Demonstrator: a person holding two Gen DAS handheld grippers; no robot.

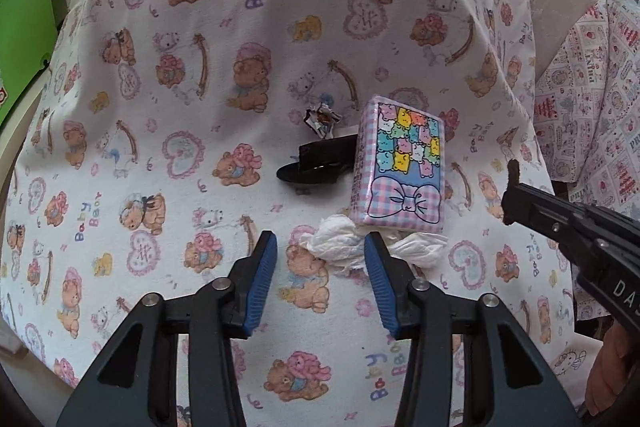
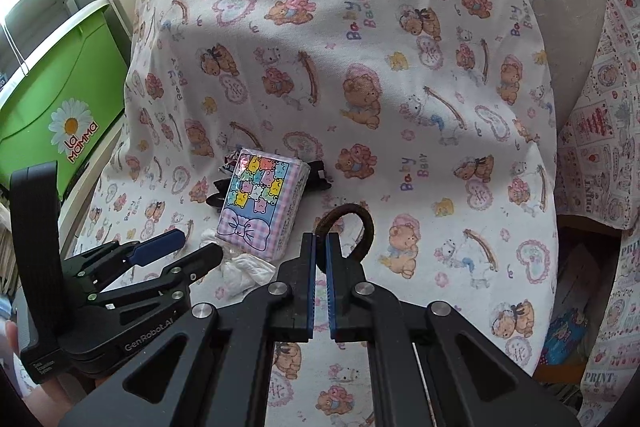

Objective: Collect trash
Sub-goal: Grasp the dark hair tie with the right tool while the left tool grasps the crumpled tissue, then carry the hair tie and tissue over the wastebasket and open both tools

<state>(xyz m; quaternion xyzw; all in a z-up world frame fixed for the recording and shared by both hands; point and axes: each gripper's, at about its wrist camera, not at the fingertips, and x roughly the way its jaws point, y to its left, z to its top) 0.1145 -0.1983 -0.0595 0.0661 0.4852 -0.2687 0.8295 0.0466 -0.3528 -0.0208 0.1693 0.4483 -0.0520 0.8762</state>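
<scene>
A crumpled white tissue (image 1: 340, 243) lies on the bear-print cloth, in front of a pastel tissue pack (image 1: 400, 163). My left gripper (image 1: 320, 251) is open, its blue pads on either side of the tissue's left part. The tissue also shows in the right wrist view (image 2: 244, 269). A small crumpled wrapper (image 1: 322, 119) lies beyond a black hair clip (image 1: 320, 163). My right gripper (image 2: 321, 243) is shut on a brown hair tie (image 2: 360, 227), held just right of the pack (image 2: 260, 203). The left gripper (image 2: 188, 247) shows there at the tissue.
A green storage box (image 2: 60, 99) stands to the left of the cloth-covered surface (image 2: 400, 67). Another patterned cloth (image 2: 600, 131) hangs at the right. The cloth's edges fall away at left and right.
</scene>
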